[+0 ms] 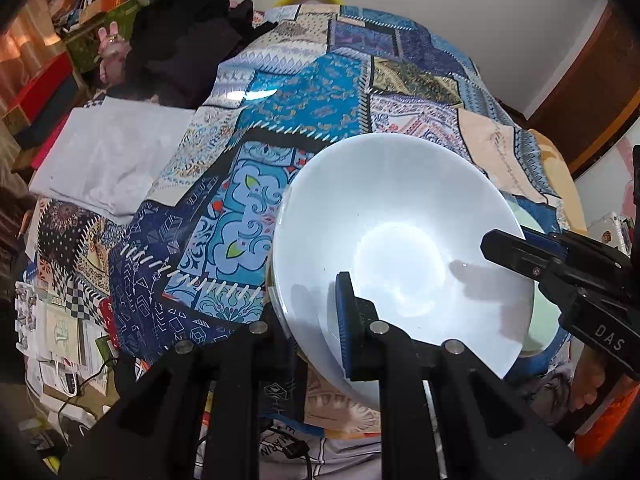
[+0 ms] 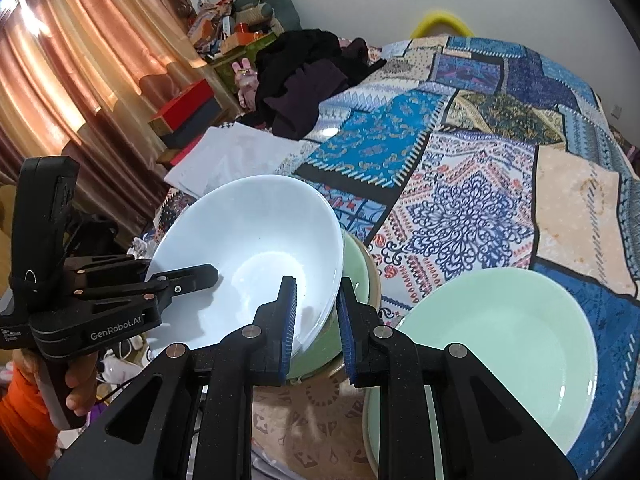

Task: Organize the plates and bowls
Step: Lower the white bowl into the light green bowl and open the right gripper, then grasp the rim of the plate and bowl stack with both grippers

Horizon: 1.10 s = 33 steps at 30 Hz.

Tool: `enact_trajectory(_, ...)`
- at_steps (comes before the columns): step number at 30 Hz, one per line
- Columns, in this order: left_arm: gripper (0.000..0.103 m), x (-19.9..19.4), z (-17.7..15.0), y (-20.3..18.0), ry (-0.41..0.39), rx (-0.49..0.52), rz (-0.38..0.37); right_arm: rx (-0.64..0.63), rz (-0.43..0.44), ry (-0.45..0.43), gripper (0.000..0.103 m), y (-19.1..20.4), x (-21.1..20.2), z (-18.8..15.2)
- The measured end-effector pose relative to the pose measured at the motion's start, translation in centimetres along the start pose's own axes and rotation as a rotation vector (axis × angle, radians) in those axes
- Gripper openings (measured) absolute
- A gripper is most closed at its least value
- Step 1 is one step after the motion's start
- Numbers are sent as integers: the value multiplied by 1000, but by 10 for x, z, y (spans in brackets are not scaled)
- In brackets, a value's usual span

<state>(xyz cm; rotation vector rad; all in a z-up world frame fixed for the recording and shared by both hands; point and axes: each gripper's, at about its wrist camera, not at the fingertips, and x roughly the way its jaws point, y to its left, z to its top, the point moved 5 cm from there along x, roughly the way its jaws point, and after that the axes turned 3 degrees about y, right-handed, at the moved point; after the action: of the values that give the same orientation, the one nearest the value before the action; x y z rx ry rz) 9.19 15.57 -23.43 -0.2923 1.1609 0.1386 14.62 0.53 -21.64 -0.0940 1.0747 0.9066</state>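
The white bowl (image 2: 248, 264) is gripped at opposite rims by the left gripper (image 2: 192, 280) and right gripper (image 2: 316, 332); a green plate (image 2: 500, 360) lies right of the right jaws.

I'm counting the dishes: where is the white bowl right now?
The white bowl is tilted between both grippers, over a green dish on the patchwork bedspread, left of the green plate in the right wrist view.
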Motion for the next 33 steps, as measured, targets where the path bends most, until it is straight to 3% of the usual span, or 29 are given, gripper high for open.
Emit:
enact_trajectory(25, 16, 33, 5, -1, 41, 53, 72, 10, -38, 54, 21, -15, 23, -10)
enact_trajectory(33, 25, 29, 7, -5, 61, 34, 58, 24, -31, 53, 21, -18, 21, -11)
